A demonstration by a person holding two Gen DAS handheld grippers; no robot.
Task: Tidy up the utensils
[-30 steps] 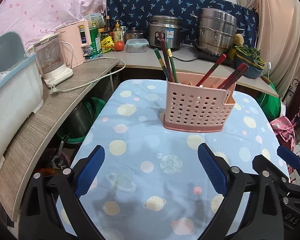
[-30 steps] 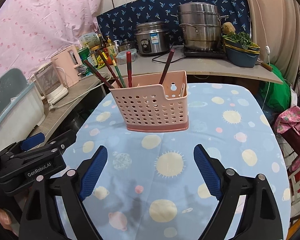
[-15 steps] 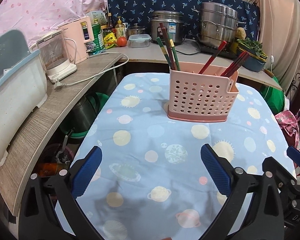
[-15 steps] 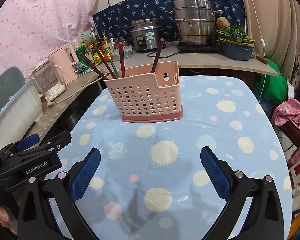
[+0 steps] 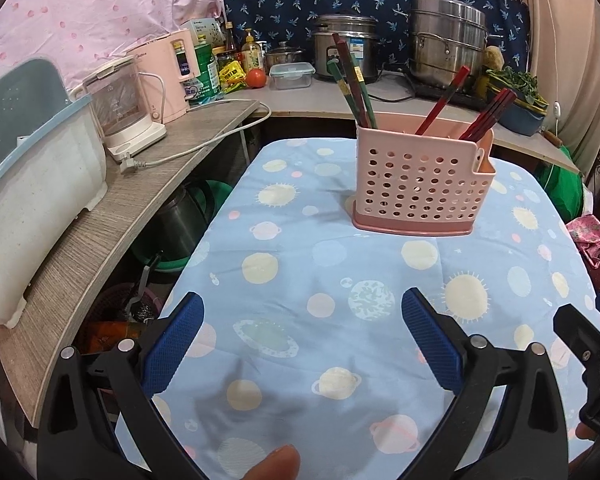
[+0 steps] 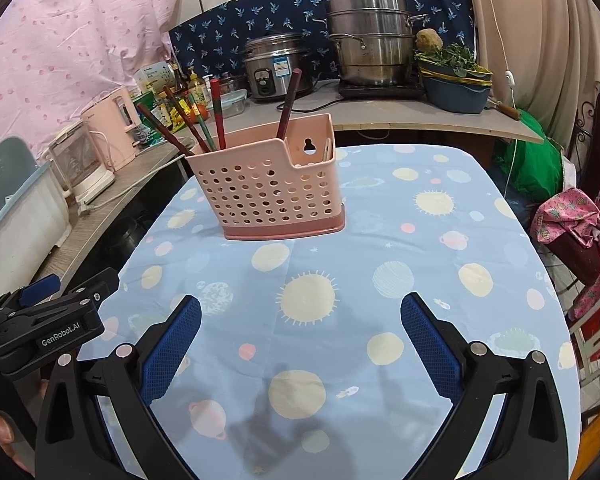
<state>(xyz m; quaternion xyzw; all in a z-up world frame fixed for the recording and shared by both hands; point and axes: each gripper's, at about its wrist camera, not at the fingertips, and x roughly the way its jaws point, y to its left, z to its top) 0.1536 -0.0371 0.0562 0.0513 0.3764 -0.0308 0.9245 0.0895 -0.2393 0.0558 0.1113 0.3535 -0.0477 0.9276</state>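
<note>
near the table's front edge, the left gripper (image 5: 298, 344) and right gripper (image 6: 300, 346) hover spread wide, holding nothing; the pink utensil holder (image 6: 270, 190) with chopsticks (image 5: 354, 84) stands farther back.

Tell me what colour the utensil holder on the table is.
Pale pink holder, perforated with round holes, on a darker pink base; clearest in the right wrist view.
</note>
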